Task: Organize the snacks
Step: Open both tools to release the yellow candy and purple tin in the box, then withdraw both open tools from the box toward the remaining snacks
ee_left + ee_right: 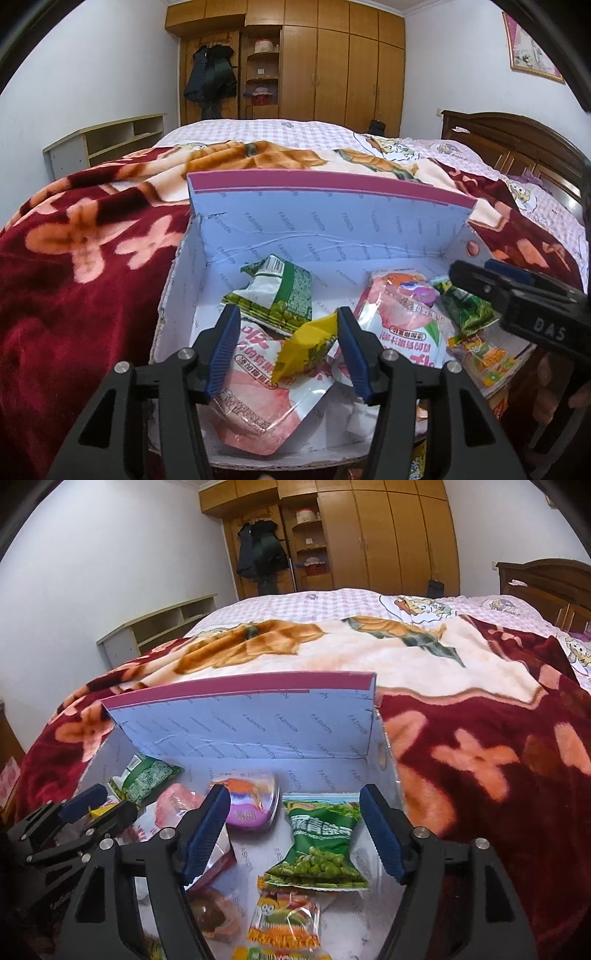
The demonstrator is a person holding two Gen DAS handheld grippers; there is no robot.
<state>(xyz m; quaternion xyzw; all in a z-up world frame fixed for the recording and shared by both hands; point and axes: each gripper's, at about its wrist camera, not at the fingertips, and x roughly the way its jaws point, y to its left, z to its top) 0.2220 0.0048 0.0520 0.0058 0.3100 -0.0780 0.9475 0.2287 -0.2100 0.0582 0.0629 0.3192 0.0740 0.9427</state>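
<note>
Snacks, assorted, lying loose in an open white cardboard box (258, 236) that sits on the red flowered blanket (74, 258) of the bed, its lid flap standing up at the far side. Contents seen: a yellow wrapped snack (306, 343) resting on a pink peach pouch (258, 398); a second pink pouch (402, 325) to its right; a green pea packet (284, 295) behind it; another green pea packet (321, 845) near the box's right wall; an orange candy packet (284, 923) just in front of that; a purple-lidded cup (251, 808) toward the middle. Left gripper (288, 350): jaws part-open, the yellow snack between them, pads apparently clear of it, so nothing held. Right gripper (295, 834): jaws wide, straddling the nearer pea packet without pressing it. Risks, as judged: the packets overlap, so a closing grip on the yellow snack may also pinch the pouch film beneath and drag both; glossy wrappers could slip from the ribbed pads; the two grippers work close together in one box and might knock each other; the soft blanket gives poor footing, so a push on a wall could tip or slide the box; the upright flap could fold down onto the contents.
</note>
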